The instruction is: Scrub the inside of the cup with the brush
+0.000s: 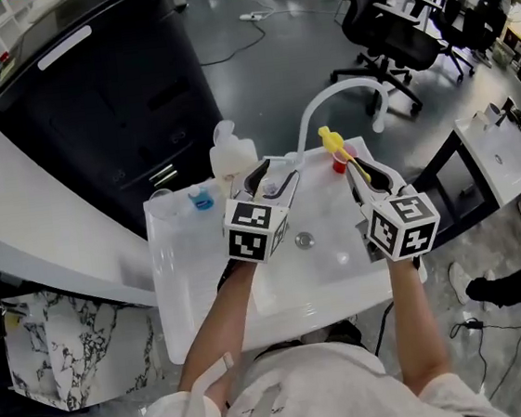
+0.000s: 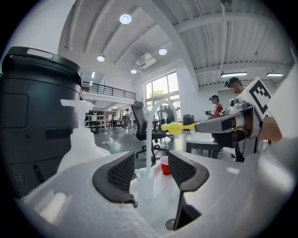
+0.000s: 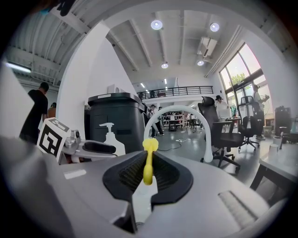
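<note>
Above the sink (image 1: 191, 299), right hand-held gripper (image 3: 148, 179) pinches the brush (image 3: 149, 160), left hand-held gripper (image 2: 151, 173) spread.

basin (image 1: 336, 258): open middle | faucet (image 1: 321, 102): arches over rear | soap bottle (image 1: 231, 157): rear-left corner | red cup (image 1: 338, 167): beside faucet

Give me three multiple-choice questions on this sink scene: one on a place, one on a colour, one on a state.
1. Where is the cup?
A. on the floor
B. on the sink by the faucet
C. on a chair

2. What colour is the brush?
A. blue
B. yellow
C. green

3. How is the left gripper?
A. shut on the cup
B. shut on the brush
C. open, empty

Answers:
1 B: it stands on the sink's back edge, near the faucet's foot.
2 B: its yellow handle shows clamped in the right gripper.
3 C: its jaws stand apart and grip nothing.
</note>
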Motion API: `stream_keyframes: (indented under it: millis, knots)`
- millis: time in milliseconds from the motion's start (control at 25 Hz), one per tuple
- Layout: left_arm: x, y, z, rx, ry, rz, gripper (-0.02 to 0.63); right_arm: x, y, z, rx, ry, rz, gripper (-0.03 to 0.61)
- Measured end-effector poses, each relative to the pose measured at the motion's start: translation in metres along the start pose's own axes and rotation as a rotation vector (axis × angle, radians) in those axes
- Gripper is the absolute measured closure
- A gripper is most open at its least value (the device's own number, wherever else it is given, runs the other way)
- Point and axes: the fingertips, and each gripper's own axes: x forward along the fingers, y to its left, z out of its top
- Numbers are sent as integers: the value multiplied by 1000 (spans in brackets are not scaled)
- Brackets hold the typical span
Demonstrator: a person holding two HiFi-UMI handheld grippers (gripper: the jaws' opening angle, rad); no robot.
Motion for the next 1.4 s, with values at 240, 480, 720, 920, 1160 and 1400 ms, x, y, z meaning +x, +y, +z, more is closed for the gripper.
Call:
stream_keyframes:
  millis: [240,480,720,920,1160,1400]
  knots:
    - [22,-12,-1,5,16,24,374,2,-30,-4,8,-4,23,545]
    - [55,-36,6,5,26,35,374,5,-67,1,11,-4,55,543]
    - [84,-57,7,-6,25,22,365,5,-94,3,14,-8,72,543]
    - [106,-68,0,-23,25,1,359,6,-104,2,10,2,86,544]
    - [134,-86,-21,-41,43,-52,341,6,-112,2,16,19,104,543]
    - [154,-90,-45,-43,55,-70,322,8,-115,1,4,17,130,544]
